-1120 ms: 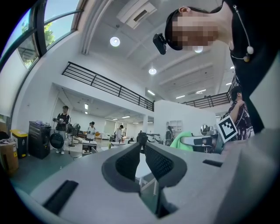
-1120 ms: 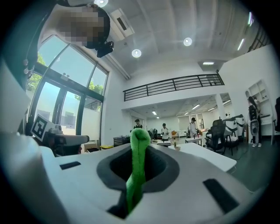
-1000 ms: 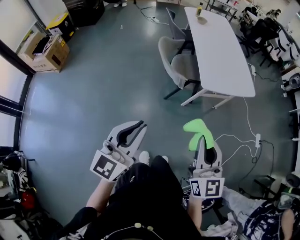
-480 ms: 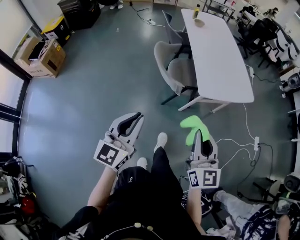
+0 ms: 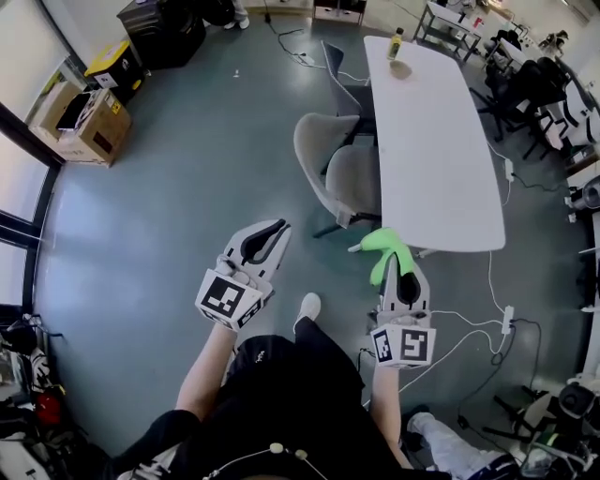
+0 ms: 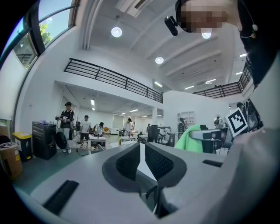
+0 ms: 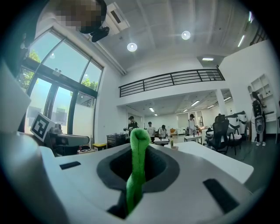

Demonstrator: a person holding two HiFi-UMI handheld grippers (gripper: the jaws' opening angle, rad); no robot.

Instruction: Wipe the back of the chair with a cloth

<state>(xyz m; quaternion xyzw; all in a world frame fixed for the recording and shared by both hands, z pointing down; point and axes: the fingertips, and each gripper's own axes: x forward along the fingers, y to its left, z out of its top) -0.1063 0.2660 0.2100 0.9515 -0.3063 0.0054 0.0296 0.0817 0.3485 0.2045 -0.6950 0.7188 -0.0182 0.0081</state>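
- Along the left edge of the head view runs a dark-framed window wall (image 5: 28, 187). A cardboard box (image 5: 89, 127) and a yellow-topped bin (image 5: 112, 58) stand near it, and a black cabinet (image 5: 169, 28) stands at the far end.
- Between those and the furniture lies a broad stretch of bare grey floor (image 5: 178, 187), the widest room in view.
- The left gripper (image 5: 278, 228) is held low over that floor. It is well apart from the chair, and its jaws are drawn to a thin slit with nothing in them.
- The grey shell chair (image 5: 352, 183) stands ahead between the two grippers, pushed against the long side of the table. Its curved back (image 5: 307, 159) faces the open floor and is free on that side.
- A second chair (image 5: 342, 80) stands behind it, farther along the same table edge.
- The green cloth (image 5: 382, 246) is pinched between the right gripper's (image 5: 397, 274) jaws and stands up out of them in a fold. In the head view it shows just below the chair's seat, near the table's near corner and clear of the chair back.
- The white table (image 5: 441, 141) closes off the right of the chair, with a small bottle (image 5: 397, 42) at its far end.
- Right of the table, loose cables (image 5: 487, 314) trail over the floor.
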